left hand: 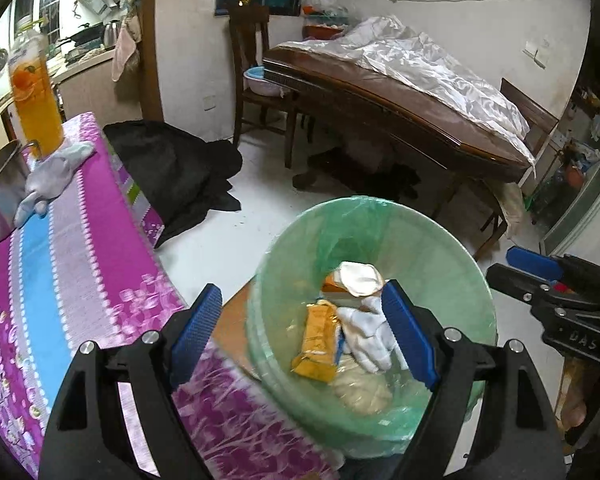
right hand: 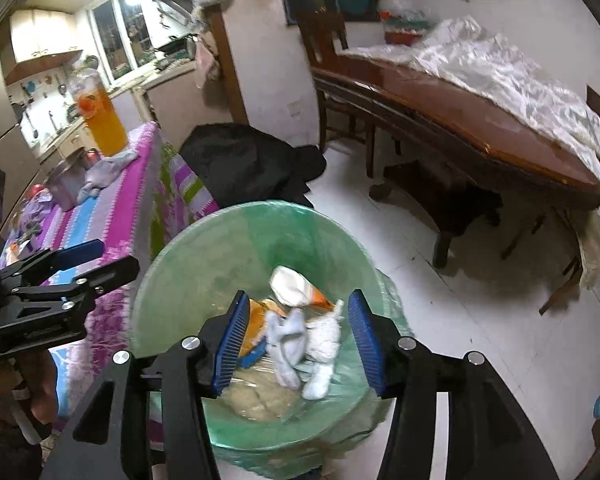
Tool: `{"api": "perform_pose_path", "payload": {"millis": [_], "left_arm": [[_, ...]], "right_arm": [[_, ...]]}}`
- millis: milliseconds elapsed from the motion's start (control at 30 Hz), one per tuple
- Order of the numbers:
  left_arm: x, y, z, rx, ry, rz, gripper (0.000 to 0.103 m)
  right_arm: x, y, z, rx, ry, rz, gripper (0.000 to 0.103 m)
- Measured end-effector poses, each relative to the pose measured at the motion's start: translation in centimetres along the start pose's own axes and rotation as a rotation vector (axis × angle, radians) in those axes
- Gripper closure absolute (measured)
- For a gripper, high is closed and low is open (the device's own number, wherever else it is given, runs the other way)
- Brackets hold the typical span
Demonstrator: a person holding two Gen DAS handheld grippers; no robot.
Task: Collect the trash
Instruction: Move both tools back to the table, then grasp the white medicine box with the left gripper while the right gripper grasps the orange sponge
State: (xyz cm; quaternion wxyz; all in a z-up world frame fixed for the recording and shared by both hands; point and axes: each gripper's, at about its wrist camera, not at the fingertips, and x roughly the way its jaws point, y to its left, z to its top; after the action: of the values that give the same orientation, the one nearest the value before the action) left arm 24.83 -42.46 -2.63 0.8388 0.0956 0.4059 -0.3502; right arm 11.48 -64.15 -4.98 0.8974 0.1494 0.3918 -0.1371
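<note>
left tongs (left hand: 300, 332) spread, empty | right tongs (right hand: 300, 344) spread, empty | trash (left hand: 340, 332) lies in green-lined bin (left hand: 440, 248) right of table (left hand: 80, 260) | risk: low tongs snag liner, tipping bin

Both wrist cameras look steeply down, close above the round green-lined plastic bin (left hand: 440, 280) (right hand: 204, 264), the left from its table side (right opposite); both share it.
</note>
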Motion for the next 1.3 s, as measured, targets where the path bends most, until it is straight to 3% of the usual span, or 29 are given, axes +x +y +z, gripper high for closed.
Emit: {"api": "perform_pose_path", "payload": {"millis": [167,400,600,833,1000,1300], "left_arm": [[-3.0,4.1,-1.8,-0.032,-0.023,0.051,0.024],[-8.5,13.4,-5.5,-0.154,-0.065,0.163,0.024],[-14.6,24.5,-9.4,-0.362,-0.122,0.284,0.024],[-21.3,37.7,-13.1,-0.664,-0.216,0.407,0.024],[-19.9,44.1,-13.7,-0.789,-0.142,0.397,0.021],[-15.5,45.1,-13.0,-0.773,-0.052,0.36,0.02]], "right_arm": [[-2.0,5.0,-0.5,-0.074,-0.077,0.075,0.045],[-3.2,16.5,-1.2,-0.224,-0.149,0.245,0.036],[-1.6,25.4,-2.1,-0.312,-0.098,0.351,0.034],[0.1,31.5,-2.9,-0.367,-0.053,0.409,0.032],[1.7,34.3,-2.9,-0.39,-0.03,0.442,0.031],[4.7,38.7,-2.2,-0.446,0.018,0.477,0.031]]}}
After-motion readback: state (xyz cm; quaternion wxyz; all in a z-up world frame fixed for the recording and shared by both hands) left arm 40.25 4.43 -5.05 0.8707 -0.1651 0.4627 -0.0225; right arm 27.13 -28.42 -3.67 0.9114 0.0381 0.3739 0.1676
